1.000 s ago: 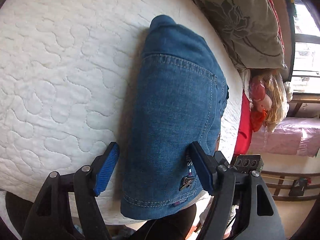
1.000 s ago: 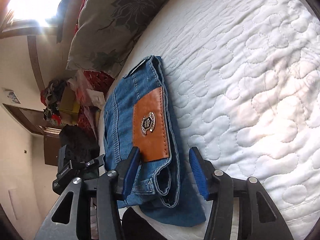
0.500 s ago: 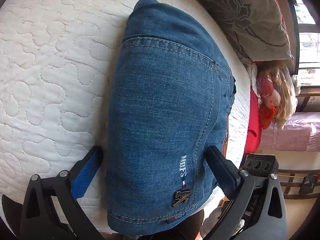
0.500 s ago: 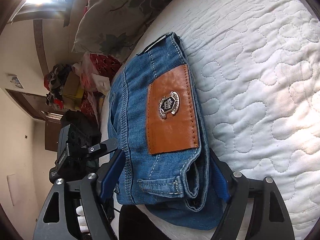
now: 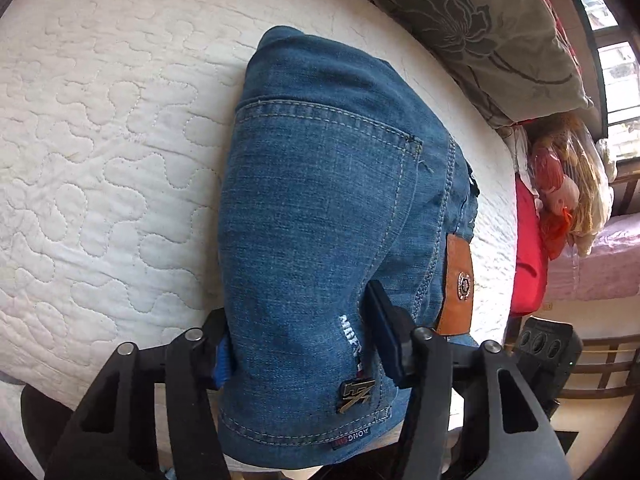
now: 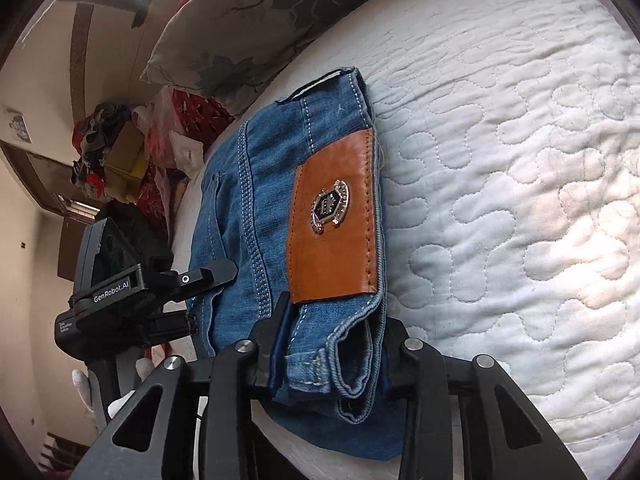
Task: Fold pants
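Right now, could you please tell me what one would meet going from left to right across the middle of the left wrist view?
White quilted bedspread → folded jeans → brown leather patch on their right edge → red cloth beside the bed → doll in a plastic bag.

A lived-in home bedroom. A white quilted bedspread [image 5: 100, 168] covers a bed filling most of both views, with a grey floral pillow [image 5: 480, 20] at the upper right of the left view. Bags of clutter [image 6: 120, 148] pile at the right view's left edge, beside a wooden door frame [image 6: 36, 176].
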`<act>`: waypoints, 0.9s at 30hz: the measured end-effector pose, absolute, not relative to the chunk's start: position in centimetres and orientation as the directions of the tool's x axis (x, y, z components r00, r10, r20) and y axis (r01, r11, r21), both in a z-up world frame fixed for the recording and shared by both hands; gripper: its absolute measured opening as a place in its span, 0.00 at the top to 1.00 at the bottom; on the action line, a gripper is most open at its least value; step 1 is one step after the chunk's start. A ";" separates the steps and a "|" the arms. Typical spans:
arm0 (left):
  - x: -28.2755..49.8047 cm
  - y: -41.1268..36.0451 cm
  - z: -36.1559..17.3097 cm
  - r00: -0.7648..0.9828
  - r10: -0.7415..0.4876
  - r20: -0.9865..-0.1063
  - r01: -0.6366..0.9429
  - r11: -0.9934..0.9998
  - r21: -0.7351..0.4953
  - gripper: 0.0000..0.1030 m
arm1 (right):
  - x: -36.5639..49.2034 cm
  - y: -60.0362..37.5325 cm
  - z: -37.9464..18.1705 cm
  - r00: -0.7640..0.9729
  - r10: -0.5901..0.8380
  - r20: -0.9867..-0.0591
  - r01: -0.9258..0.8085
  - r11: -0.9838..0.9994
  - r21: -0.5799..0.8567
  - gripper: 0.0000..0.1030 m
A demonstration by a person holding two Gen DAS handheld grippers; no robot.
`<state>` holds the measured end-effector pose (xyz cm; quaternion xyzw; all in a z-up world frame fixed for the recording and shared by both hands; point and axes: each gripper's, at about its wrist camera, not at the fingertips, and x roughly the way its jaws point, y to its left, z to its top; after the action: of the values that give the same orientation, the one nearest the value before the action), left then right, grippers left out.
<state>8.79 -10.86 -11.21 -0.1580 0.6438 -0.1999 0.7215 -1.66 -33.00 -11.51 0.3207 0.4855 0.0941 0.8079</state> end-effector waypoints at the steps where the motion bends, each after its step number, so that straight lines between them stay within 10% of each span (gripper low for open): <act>1: 8.5 -10.7 -10.8 0.104 -0.490 -0.865 0.101 0.871 -0.481 0.54 | -1.6 -32.2 -10.8 0.512 0.444 -0.735 0.135 0.803 0.580 0.67; 27: 14.7 3.0 -4.4 0.456 -0.328 -0.827 0.013 0.932 -0.362 0.57 | 7.2 -14.8 -5.1 0.578 0.326 -0.748 -0.164 0.944 0.285 0.66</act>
<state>14.69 3.05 -4.39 -0.1536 0.5115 -0.1016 0.8393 7.19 -14.84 -5.07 0.0928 0.4381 0.1387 0.8833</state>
